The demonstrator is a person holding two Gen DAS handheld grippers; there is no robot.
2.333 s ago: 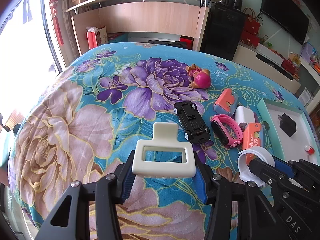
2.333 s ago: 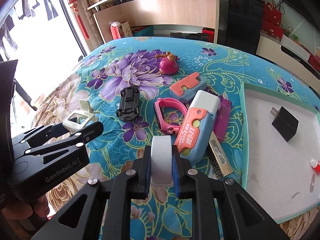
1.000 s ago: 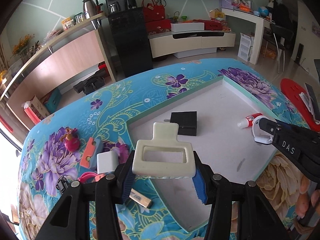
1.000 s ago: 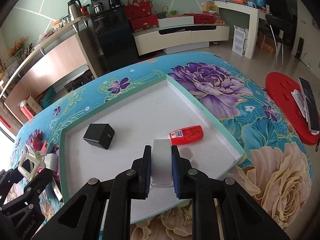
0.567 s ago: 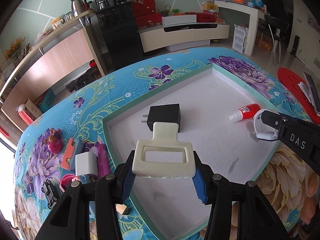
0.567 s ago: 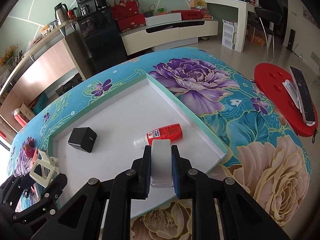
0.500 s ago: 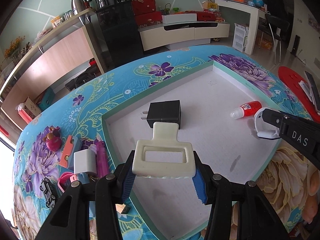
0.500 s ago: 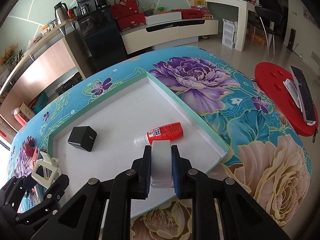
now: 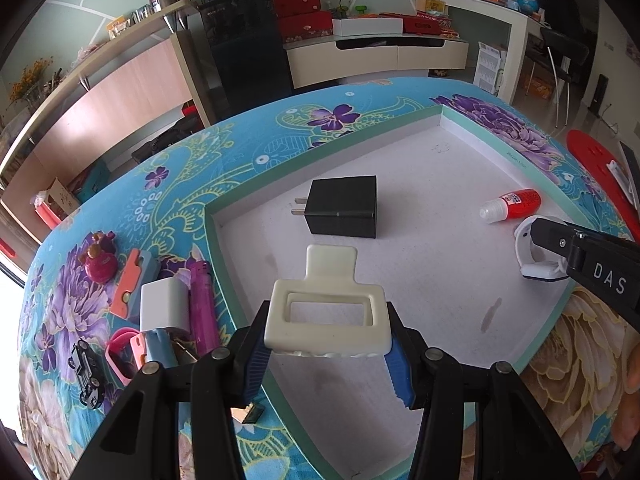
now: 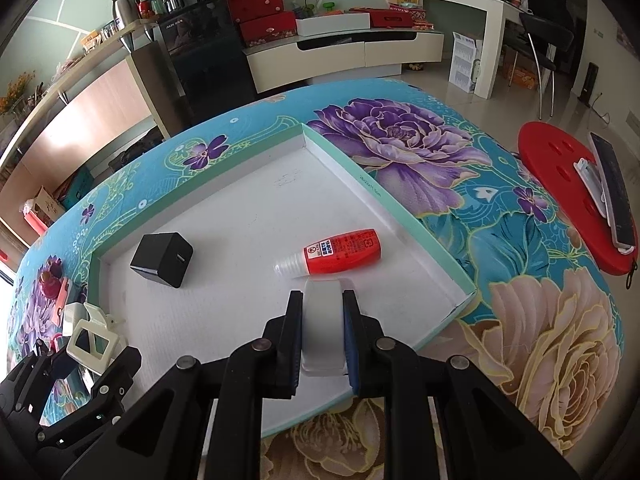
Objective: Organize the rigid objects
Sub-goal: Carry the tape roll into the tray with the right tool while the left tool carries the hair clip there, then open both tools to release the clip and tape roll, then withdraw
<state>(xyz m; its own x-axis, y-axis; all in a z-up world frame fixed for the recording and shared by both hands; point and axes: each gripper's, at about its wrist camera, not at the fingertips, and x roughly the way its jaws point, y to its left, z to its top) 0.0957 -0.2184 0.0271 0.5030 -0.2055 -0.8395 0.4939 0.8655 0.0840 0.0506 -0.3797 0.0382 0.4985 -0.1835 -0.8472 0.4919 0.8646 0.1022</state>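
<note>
- The view has swung: 2.3 s ago both grippers looked over the pile of small things on the flowered counter [image 9: 120,200]; now both hang over the shallow white tray [image 9: 224,240] with its green rim.
- The left gripper [image 9: 326,354] is still pinched on a cream hair clip [image 9: 326,320], the blue pads pressing its two long sides. Over the last second the tray has drifted under it, so the clip now sits above the tray's near left part, in front of the black charger [image 9: 344,208].
- The right gripper [image 10: 322,336] is still pressed onto a white tape roll [image 10: 322,328], held on edge between its pads. It hovers just short of the red bottle [image 10: 340,250] that lies on its side in the tray.
- In the left view, the tape roll [image 9: 532,248] shows at the tip of the right gripper, above the tray's right side, near the bottle [image 9: 514,204].
- I cannot tell whether either carried thing touches the tray floor yet; both look slightly raised.
- Judgement: the carry is done and the drop is next. Both things should land clear of the charger and bottle.
- Left behind beside the tray: a toy car [image 9: 88,372], a pink lighter [image 9: 202,304], a white block [image 9: 164,308] and a pink watch band [image 9: 118,350]. So much sorting remains.
</note>
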